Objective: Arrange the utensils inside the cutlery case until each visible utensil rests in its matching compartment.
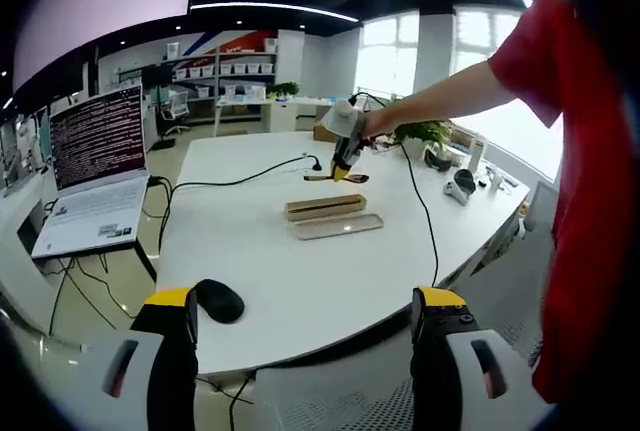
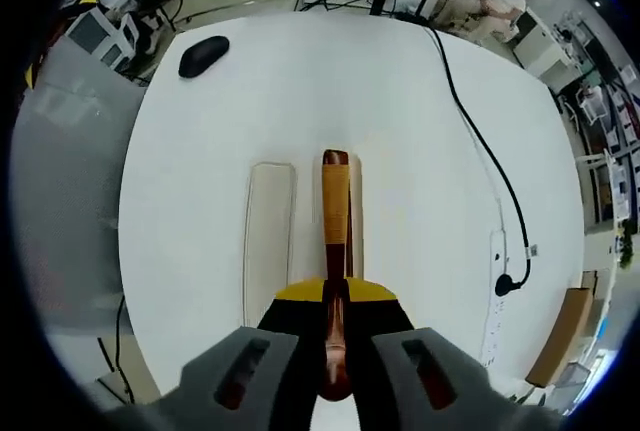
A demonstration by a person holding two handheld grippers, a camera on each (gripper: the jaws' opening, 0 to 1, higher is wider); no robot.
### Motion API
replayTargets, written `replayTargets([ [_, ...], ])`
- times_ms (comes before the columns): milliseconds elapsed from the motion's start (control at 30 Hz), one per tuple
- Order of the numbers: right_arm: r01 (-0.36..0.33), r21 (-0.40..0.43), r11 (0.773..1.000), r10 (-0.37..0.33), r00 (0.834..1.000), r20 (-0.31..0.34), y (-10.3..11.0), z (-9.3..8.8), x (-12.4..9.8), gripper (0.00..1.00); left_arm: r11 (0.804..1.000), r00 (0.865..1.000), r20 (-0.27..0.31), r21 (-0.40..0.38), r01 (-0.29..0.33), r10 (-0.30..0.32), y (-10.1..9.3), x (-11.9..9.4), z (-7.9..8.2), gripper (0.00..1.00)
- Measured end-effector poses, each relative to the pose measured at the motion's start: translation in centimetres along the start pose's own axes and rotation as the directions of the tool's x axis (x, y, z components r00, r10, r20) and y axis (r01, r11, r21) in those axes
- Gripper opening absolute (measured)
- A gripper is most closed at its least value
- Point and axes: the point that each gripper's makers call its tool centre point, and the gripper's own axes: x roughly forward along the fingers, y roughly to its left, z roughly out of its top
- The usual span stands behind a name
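A narrow wooden cutlery case [image 1: 325,207] lies in the middle of the white table [image 1: 260,271], with its pale lid [image 1: 337,226] flat beside it. A person's hand holds my right gripper [image 1: 345,159] just above the case's far side. It is shut on a wooden utensil [image 1: 335,178]. In the right gripper view, the right gripper [image 2: 335,301] clamps the utensil [image 2: 335,201] near its dark end. The orange handle points out over the case [image 2: 356,231], with the lid [image 2: 270,251] to its left. My left gripper [image 1: 315,326] is open at the table's near edge, holding nothing.
A black mouse [image 1: 218,301] lies near the front edge, also seen as the mouse [image 2: 203,55] in the right gripper view. A black cable [image 1: 240,181] crosses the table to a power strip [image 2: 500,271]. An open laptop [image 1: 95,166] stands on a side desk. The person's red sleeve [image 1: 590,151] is at the right.
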Motion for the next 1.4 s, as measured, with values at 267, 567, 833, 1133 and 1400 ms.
replayTargets([
  [267,-0.014,0.004,1.000,0.014,1.000,-0.009,-0.5,0.2,2.1,0.01,0.991,0.995,0.091,-0.124,0.053,-0.041,-0.4,-0.4,1.4,0.92],
  [567,-0.006,-0.008,1.000,0.006,0.999,-0.033,-1.4,0.2,3.3,0.01,0.992,0.993,0.110,-0.111,0.051,-0.039,-0.6,0.0,2.3,0.98],
  [833,0.014,0.007,1.000,-0.013,0.998,-0.058,-1.3,-0.1,4.3,0.01,0.996,0.991,0.126,-0.073,0.060,-0.051,-0.8,0.4,3.0,1.00],
  [1133,-0.002,0.001,1.000,0.002,0.998,-0.068,-1.1,-0.1,6.3,0.01,0.997,0.994,0.103,-0.070,0.042,-0.035,-0.5,0.3,2.3,0.99],
  [1400,-0.009,0.035,0.999,0.012,0.997,-0.070,-1.2,-0.5,7.3,0.02,0.992,0.993,0.121,-0.123,0.023,-0.008,0.1,0.0,2.3,1.00],
])
